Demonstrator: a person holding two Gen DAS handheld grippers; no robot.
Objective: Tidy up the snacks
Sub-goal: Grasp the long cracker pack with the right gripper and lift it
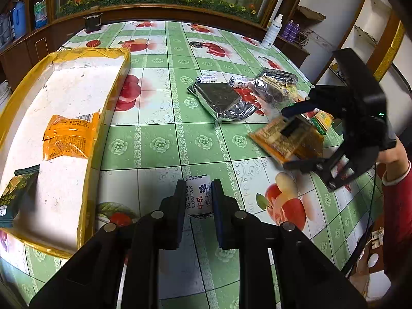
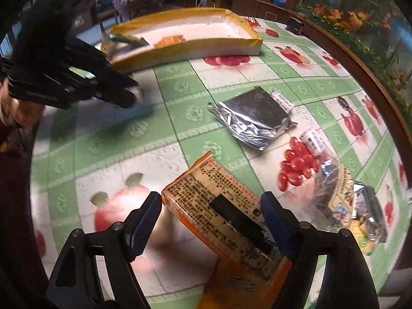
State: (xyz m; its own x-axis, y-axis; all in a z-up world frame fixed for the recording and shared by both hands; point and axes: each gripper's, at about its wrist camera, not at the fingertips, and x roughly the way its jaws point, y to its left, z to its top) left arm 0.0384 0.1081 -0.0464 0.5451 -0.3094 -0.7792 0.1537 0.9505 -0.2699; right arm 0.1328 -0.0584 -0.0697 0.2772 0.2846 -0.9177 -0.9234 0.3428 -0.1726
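Note:
My left gripper (image 1: pixel 198 182) is shut on a small white wrapped candy (image 1: pixel 199 200) just above the fruit-patterned tablecloth; in the right wrist view the left gripper (image 2: pixel 128 97) is a dark blur. To its left lies a white foam tray (image 1: pixel 77 90) with a yellow taped rim, holding an orange packet (image 1: pixel 69 136) and a dark green packet (image 1: pixel 18 193). My right gripper (image 2: pixel 211 195) stands open around a tilted orange snack packet (image 2: pixel 221 206); a gap shows at its left pad. In the left wrist view the right gripper (image 1: pixel 286 139) straddles that packet (image 1: pixel 273 139).
On the cloth lie a silver and dark packet (image 1: pixel 221 97), two more white candies (image 1: pixel 207 79) (image 1: pixel 238 81) and a clear foil packet (image 1: pixel 275 87). A spray bottle (image 1: pixel 271 32) stands at the far table edge. A red sleeve (image 1: pixel 394 177) is behind the right gripper.

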